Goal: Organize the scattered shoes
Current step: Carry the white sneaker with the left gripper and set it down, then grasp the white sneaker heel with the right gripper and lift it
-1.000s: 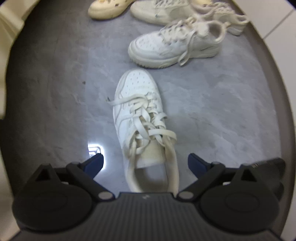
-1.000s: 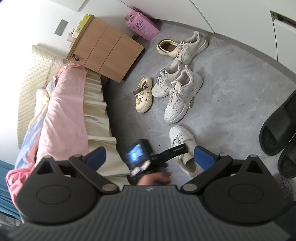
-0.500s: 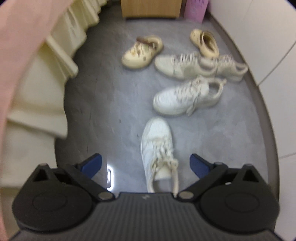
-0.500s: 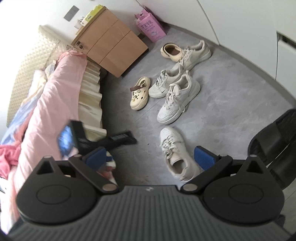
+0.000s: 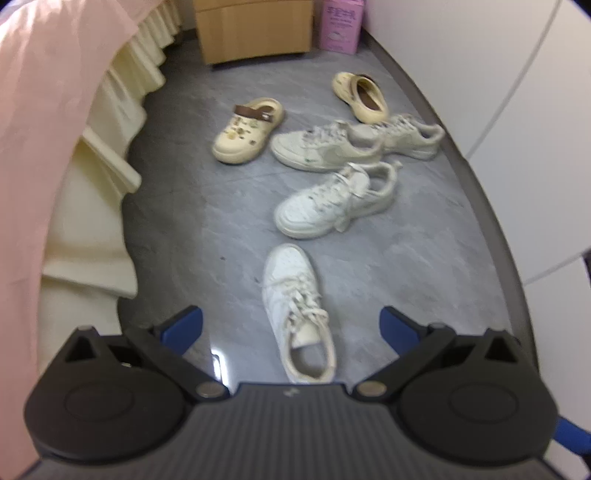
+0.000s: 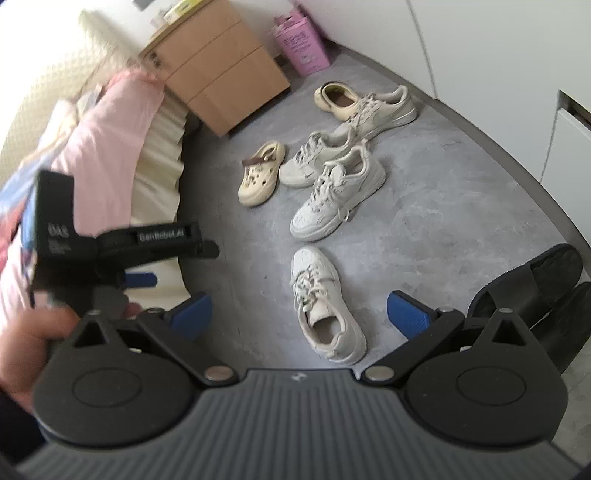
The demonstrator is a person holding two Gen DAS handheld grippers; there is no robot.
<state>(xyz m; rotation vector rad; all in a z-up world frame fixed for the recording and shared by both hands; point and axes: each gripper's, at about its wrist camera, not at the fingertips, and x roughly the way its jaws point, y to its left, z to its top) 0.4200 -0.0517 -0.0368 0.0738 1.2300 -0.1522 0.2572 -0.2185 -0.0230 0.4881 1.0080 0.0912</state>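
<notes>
A white sneaker (image 5: 295,306) lies on the grey floor, toe pointing away, just beyond my open left gripper (image 5: 291,326), which holds nothing. The same sneaker (image 6: 325,306) shows ahead of my open, empty right gripper (image 6: 299,314). Farther off lie a second white sneaker (image 5: 332,203), two beige sneakers (image 5: 325,147) (image 5: 406,134) overlapping at the heels, and two cream clogs (image 5: 247,133) (image 5: 362,96). Black slippers (image 6: 528,288) sit at the right. In the right wrist view a hand (image 6: 26,339) holds the left tool's black body (image 6: 55,236) raised at the left.
A bed with a pink cover (image 5: 44,129) and cream skirt (image 5: 110,155) runs along the left. A wooden nightstand (image 5: 255,29) and a pink box (image 5: 340,22) stand at the far end. White cabinet doors (image 5: 498,74) line the right side.
My left gripper has lifted up and back from the nearest white sneaker, so more floor and shoes show. In the right wrist view the left tool has moved left and higher.
</notes>
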